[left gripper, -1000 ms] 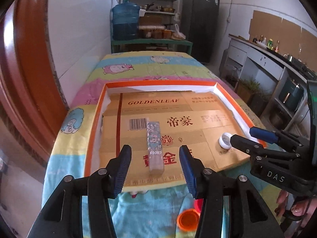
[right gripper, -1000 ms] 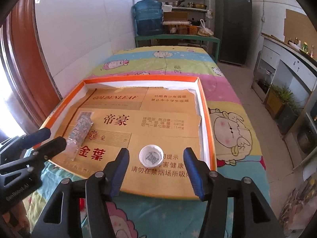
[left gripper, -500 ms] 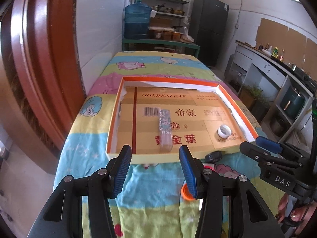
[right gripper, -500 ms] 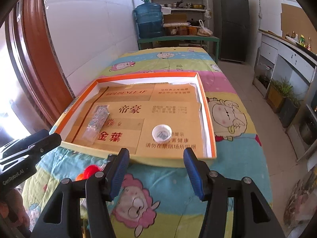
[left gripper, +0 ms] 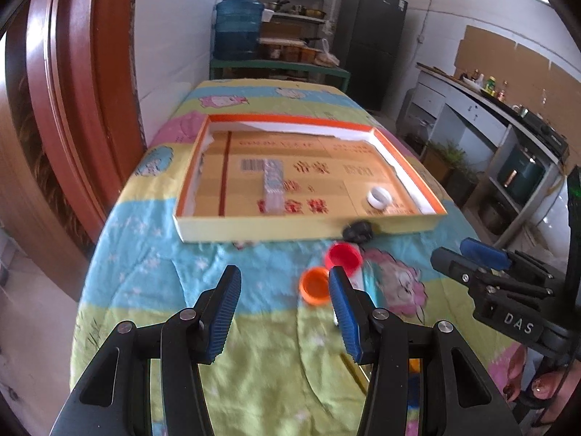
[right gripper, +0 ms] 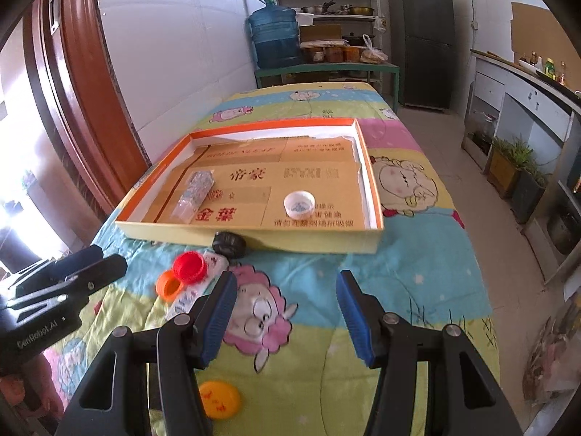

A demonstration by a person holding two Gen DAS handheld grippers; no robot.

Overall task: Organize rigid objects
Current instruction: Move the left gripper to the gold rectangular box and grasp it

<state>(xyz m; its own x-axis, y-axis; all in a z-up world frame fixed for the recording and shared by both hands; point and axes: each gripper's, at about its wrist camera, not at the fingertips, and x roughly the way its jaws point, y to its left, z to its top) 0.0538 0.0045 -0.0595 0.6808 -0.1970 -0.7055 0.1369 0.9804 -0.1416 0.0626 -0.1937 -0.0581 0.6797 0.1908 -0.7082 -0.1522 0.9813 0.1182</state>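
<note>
Reaching for the loose pieces from here carries a few risks, as I judge it. The red cap (right gripper: 189, 267), orange cap (right gripper: 169, 285) and tube (right gripper: 198, 285) lie touching in a cluster on the table (right gripper: 417, 276), just left of the right gripper (right gripper: 287, 314), so closing on one could knock the others aside. The caps are shallow and round; a pinch off their middle may flip or squirt them away. The black lump (right gripper: 229, 244) sits against the near wall of the tray (right gripper: 254, 234), leaving little room for a finger behind it. The quilted cover is soft, so a low approach could snag it.

Both grippers are parted and empty: the left gripper (left gripper: 285, 314) hangs over bare cover just left of the orange cap, the right over the sheep print.

Count: one tray; inside it one patterned box (right gripper: 194, 190) on the left and one white cap (right gripper: 299, 204) on the right. Outside, near: one red cap, one orange cap, one tube, one black lump, one yellow disc (right gripper: 219, 398).
</note>
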